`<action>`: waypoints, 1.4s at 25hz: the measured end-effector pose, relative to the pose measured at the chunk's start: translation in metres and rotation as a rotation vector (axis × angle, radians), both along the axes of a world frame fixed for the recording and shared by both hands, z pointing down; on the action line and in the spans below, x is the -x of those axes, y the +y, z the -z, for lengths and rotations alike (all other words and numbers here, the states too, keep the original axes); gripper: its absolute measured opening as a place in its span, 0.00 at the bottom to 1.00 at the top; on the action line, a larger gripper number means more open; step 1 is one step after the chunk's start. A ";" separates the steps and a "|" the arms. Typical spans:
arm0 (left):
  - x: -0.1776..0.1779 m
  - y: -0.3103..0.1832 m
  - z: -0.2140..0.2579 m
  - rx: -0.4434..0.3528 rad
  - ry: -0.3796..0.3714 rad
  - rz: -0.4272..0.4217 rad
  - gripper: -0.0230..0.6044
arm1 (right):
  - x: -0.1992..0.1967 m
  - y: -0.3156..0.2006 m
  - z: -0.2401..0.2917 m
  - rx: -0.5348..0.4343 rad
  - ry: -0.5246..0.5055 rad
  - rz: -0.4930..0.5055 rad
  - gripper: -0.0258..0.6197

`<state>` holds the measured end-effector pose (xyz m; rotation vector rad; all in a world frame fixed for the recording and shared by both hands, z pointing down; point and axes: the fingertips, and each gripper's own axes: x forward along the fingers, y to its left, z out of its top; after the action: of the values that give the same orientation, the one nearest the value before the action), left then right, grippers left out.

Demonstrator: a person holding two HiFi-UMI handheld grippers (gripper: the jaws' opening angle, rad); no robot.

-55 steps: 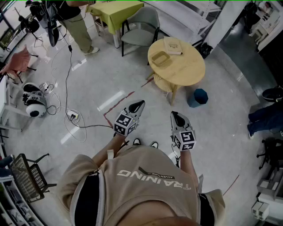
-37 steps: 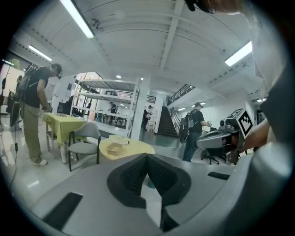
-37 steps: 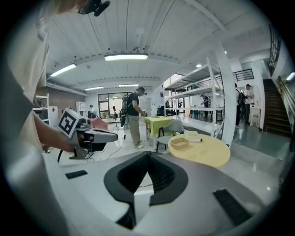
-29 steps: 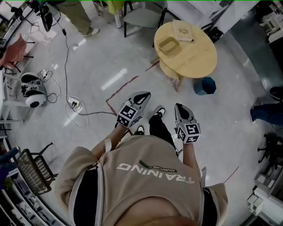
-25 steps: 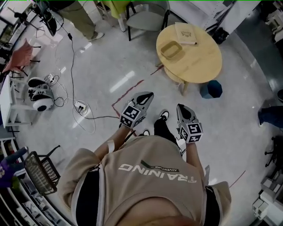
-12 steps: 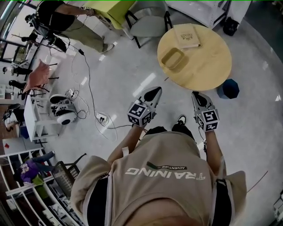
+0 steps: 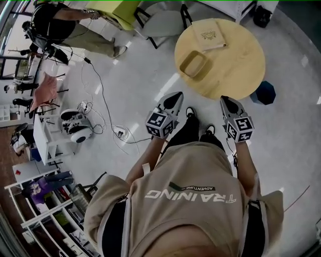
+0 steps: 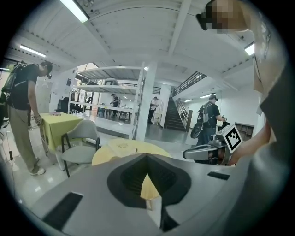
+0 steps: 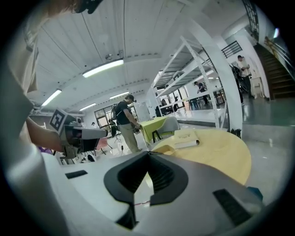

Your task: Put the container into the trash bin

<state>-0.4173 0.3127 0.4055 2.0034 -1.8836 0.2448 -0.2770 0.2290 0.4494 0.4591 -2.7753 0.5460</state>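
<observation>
The container (image 7: 194, 63) is a shallow tan tray on the round yellow table (image 7: 235, 65), near its left edge. It also shows low and pale as the container (image 9: 165, 149) in the right gripper view. A dark blue trash bin (image 7: 264, 92) stands on the floor to the right of the table. My left gripper (image 7: 175, 96) hangs over the floor just short of the table, jaws shut and empty. My right gripper (image 7: 227, 100) reaches the table's near edge, also shut and empty. The shut tips show as the left gripper (image 8: 147, 156) and the right gripper (image 9: 148, 154).
A flat tan book (image 7: 209, 34) lies on the table beyond the container. A grey chair (image 7: 161, 22) and a yellow-green table (image 7: 120, 7) stand behind. A person (image 7: 60, 30), cables (image 7: 108, 125) and a white machine (image 7: 76, 128) occupy the floor at left. Shelves (image 7: 45, 221) line the lower left.
The person holding the grippers has walked up to the round table. Both grippers, shut all along, now sit at its near edge, and the blue bin is close on the right.
</observation>
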 end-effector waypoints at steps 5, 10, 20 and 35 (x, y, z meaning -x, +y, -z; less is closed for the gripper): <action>0.011 -0.018 -0.013 0.017 -0.039 -0.054 0.06 | 0.014 -0.002 -0.008 -0.002 0.032 0.007 0.05; 0.030 -0.049 -0.024 0.022 -0.043 -0.128 0.06 | 0.036 -0.016 0.000 -0.025 0.071 -0.014 0.05; 0.077 -0.090 -0.056 0.105 -0.035 -0.287 0.06 | 0.097 -0.041 0.015 -0.127 0.157 -0.090 0.05; 0.068 -0.119 -0.131 0.289 0.002 -0.481 0.09 | 0.100 -0.045 -0.010 -0.065 0.203 -0.274 0.05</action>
<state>-0.4853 0.1933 0.5367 2.2079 -1.2493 0.6040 -0.3773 0.1835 0.4593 0.8671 -2.5568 0.4406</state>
